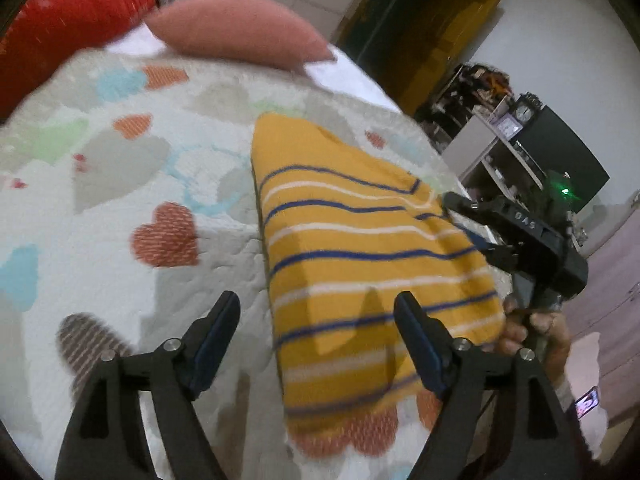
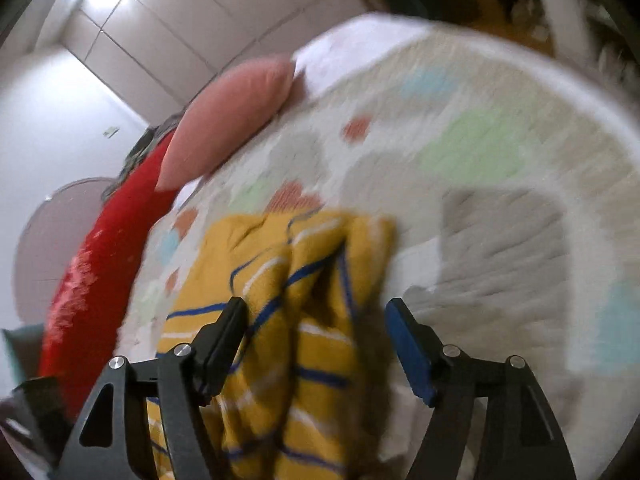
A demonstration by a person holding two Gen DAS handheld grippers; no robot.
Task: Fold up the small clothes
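the mustard-yellow knitted garment with blue and white stripes (image 1: 360, 240) is lying on the heart-patterned quilted bed (image 1: 120, 200), already folded narrow though rumpled at one end, while the left tongs (image 1: 320, 312) and right tongs (image 2: 316, 316) are hovering released, so further folds seem left.

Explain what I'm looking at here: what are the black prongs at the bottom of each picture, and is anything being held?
There is no robot. A person holds a handheld gripper in each hand, and each carries a wide-angle camera looking along its two fingers, the black prongs you see. One picture comes from the left gripper, the other from the right gripper. The left view also shows the right gripper from outside, with the person's hand on its handle. On the heart-patterned bedspread lies a yellow striped garment, partly folded. A pink pillow and a red pillow sit further back. Both grippers stand open above the garment; nothing is held.
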